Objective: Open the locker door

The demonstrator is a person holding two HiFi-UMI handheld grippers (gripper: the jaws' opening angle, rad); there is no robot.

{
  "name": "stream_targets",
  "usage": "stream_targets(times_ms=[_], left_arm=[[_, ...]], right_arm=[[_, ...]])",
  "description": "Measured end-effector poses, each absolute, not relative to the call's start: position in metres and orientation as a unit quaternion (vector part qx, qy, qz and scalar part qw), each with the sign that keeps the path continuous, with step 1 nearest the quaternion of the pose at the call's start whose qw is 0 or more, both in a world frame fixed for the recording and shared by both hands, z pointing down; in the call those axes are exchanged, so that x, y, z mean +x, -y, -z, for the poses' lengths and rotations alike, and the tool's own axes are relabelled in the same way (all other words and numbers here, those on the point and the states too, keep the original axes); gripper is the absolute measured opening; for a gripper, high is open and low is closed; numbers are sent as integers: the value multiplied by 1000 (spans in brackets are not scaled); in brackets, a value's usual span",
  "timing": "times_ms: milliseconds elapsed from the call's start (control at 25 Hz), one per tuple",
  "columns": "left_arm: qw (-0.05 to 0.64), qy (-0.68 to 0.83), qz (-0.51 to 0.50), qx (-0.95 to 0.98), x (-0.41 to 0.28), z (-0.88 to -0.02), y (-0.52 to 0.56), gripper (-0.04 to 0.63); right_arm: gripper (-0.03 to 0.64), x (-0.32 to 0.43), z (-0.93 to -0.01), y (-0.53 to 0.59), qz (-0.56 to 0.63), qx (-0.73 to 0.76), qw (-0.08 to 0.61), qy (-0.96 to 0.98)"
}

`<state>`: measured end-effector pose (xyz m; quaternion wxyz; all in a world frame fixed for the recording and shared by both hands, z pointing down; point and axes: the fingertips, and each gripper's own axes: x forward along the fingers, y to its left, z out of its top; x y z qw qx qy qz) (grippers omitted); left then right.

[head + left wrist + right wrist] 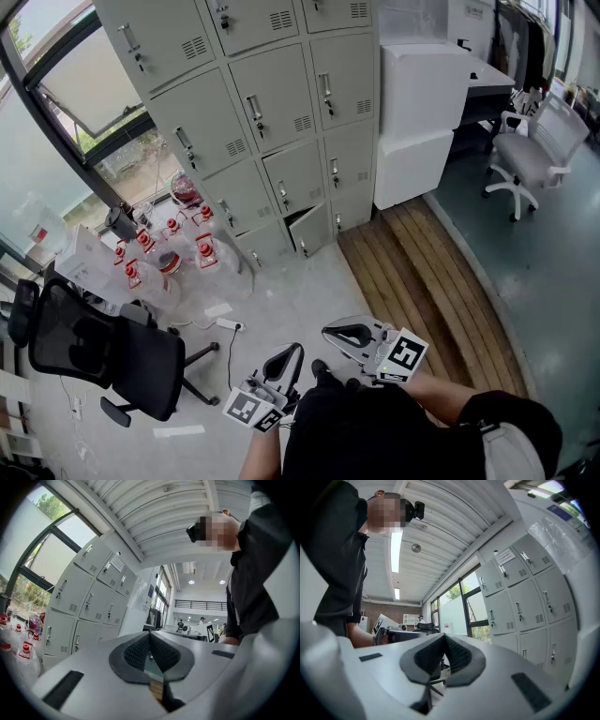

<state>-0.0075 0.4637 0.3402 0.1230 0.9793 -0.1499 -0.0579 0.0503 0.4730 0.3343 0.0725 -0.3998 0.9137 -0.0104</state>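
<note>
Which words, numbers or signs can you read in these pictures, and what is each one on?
No text here can be read.
Paper notice on a locker door: print too small to read.
Square marker: black-and-white pattern, no letters.
Red-capped bottles: labels too small to read.

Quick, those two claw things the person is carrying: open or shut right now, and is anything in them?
Left gripper: closed, holding nothing.
Right gripper: closed, holding nothing.
</note>
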Motion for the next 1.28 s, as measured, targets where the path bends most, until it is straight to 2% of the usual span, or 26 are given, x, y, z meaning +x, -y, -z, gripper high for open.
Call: stream_targets(times_ms=[240, 440, 720, 1280], left_arm=[[121, 163, 59, 977, -10, -343, -470, 14], [115, 176, 55, 976, -16, -345, -471, 15], [108, 180, 50, 976, -19, -342, -473, 14], [137, 182, 30, 973, -17, -370, -463, 15]], right_arm=[[11, 48, -334, -475, 12, -395, 78, -915], [11, 39, -343, -479, -14, -397, 43, -917], [11, 41, -342, -485, 9, -400, 80, -913], [11, 41, -378, -471, 55, -409, 73, -908]])
